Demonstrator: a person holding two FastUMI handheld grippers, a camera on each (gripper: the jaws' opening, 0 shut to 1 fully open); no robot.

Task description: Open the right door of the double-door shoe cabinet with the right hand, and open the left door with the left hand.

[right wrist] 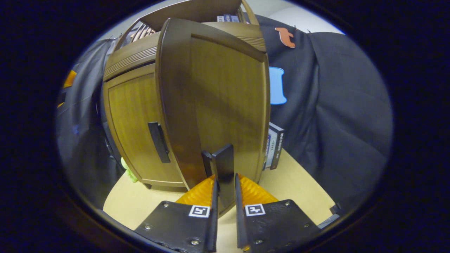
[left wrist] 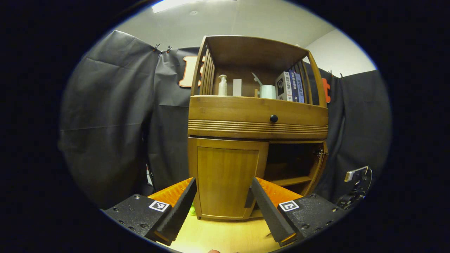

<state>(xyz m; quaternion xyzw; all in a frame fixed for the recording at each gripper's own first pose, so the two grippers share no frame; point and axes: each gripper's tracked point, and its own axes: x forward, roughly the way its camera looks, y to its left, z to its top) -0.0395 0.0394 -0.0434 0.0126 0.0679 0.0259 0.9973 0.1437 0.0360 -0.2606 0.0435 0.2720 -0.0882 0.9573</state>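
Observation:
The wooden shoe cabinet [left wrist: 258, 112] stands on a pale table. Its left door [left wrist: 226, 175] is closed, with a dark handle [left wrist: 249, 197] at its right edge. My left gripper [left wrist: 223, 182] is open just in front of this door, its fingers either side of the panel and apart from it. The right door [right wrist: 218, 91] is swung wide open, showing a dark compartment [left wrist: 295, 163] with a shelf. My right gripper [right wrist: 225, 187] is shut on the right door's handle [right wrist: 223, 165]. In the right gripper view the left door [right wrist: 135, 130] and its handle [right wrist: 159, 142] are at the left.
Above the doors is a drawer with a black knob [left wrist: 274, 118]. The top shelf holds a bottle [left wrist: 222, 85], a white cup [left wrist: 268, 91] and books [left wrist: 290, 86]. A boxed item [right wrist: 275, 146] leans by the cabinet's right side. Something green [right wrist: 127, 172] lies at its left foot.

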